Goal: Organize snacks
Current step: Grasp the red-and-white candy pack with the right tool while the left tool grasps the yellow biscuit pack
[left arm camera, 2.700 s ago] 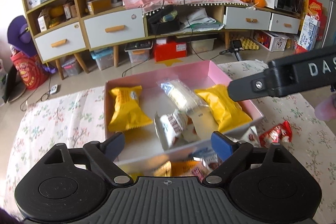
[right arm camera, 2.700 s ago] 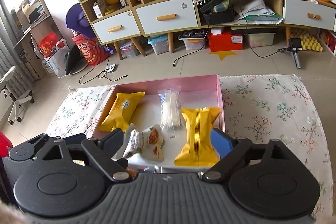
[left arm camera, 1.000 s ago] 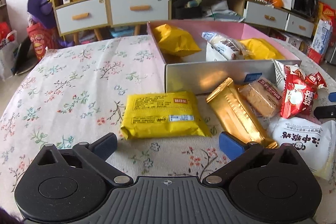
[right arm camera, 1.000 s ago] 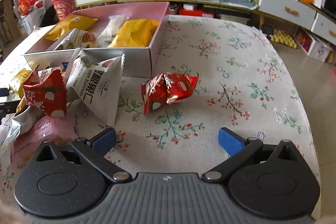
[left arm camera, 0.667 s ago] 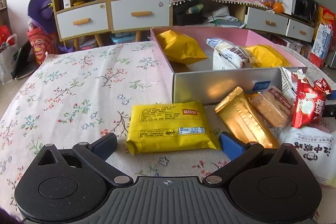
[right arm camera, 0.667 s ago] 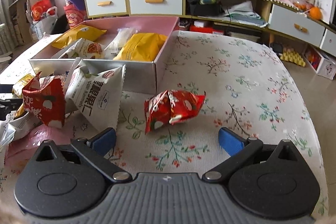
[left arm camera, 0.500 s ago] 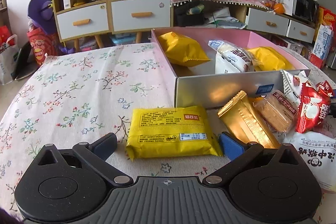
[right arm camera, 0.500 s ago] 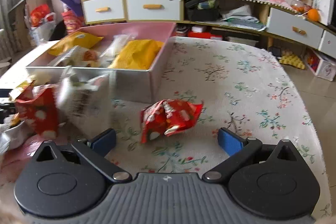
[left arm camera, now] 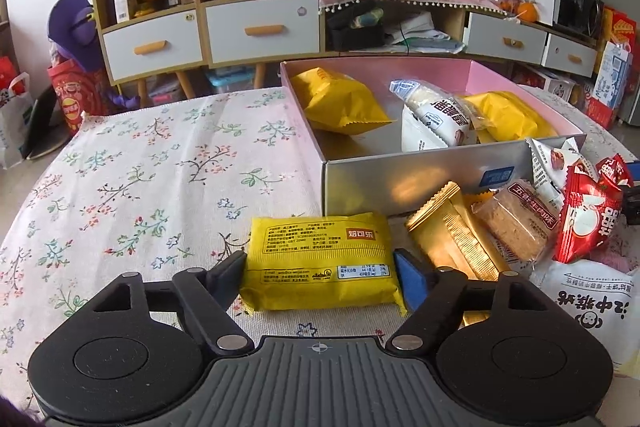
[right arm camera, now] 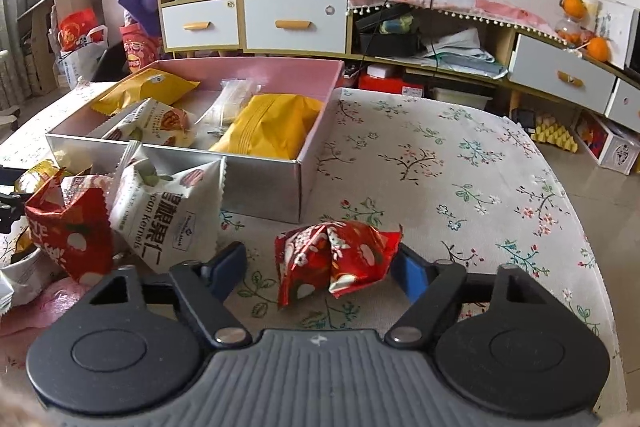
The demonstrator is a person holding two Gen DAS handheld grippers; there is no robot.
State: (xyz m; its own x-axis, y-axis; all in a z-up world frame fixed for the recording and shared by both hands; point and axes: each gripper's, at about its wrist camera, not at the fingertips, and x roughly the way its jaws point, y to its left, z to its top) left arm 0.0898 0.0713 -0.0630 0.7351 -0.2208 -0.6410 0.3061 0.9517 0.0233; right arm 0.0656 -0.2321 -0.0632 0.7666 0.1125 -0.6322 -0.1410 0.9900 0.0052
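Observation:
A pink-lined box (left arm camera: 404, 183) holds several snack packs and stands on the flowered tablecloth. My left gripper (left arm camera: 320, 277) is open, its fingers either side of a flat yellow pack (left arm camera: 320, 259) lying in front of the box. My right gripper (right arm camera: 320, 267) is open around a red pack (right arm camera: 336, 259) lying on the cloth by the box's near corner (right arm camera: 298, 187). A gold pack (left arm camera: 452, 239), a biscuit pack (left arm camera: 516, 223) and a red pack (left arm camera: 588, 215) lie to the right of the yellow pack.
A white nut pack (right arm camera: 172, 215) and another red pack (right arm camera: 72, 227) lean at the box front, left of my right gripper. A white pack (left arm camera: 588, 307) lies at the left view's lower right. Cabinets (left arm camera: 260, 27) stand beyond the table.
Both grippers dropped from above the box to table height and moved forward. The yellow pack now lies between my left fingers and the red pack between my right fingers.

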